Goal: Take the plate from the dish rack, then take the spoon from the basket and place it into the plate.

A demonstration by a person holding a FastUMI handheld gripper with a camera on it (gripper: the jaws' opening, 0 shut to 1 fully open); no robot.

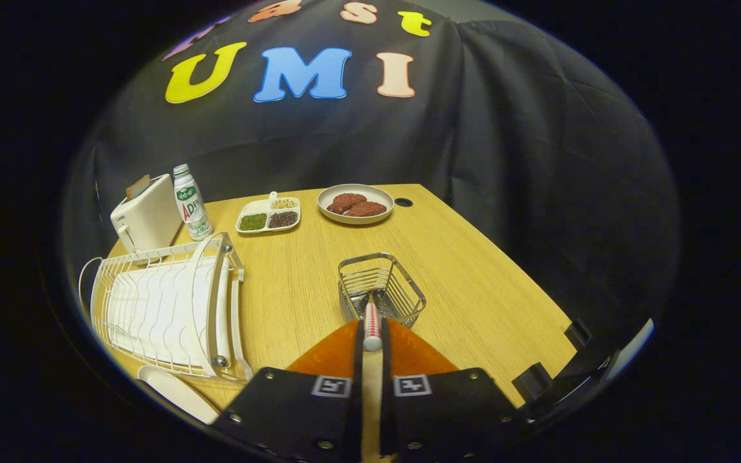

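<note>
The tool (372, 337) is clamping the spoon (372, 325) between both fingers. It is hanging just above the basket (381, 286) on the worktop (473, 270).

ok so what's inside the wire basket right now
The spoon stands in the wire basket, its handle rising out between the fingers of the gripper, which pinch it. The handle hides the spoon's lower end; the rest of the basket looks bare.

A staged kitchen booth: black cloth walls enclose a wooden table (473, 283) set with a toaster (145, 217), dish rack (164, 308), wire basket (380, 286) and plated food (356, 204).
</note>
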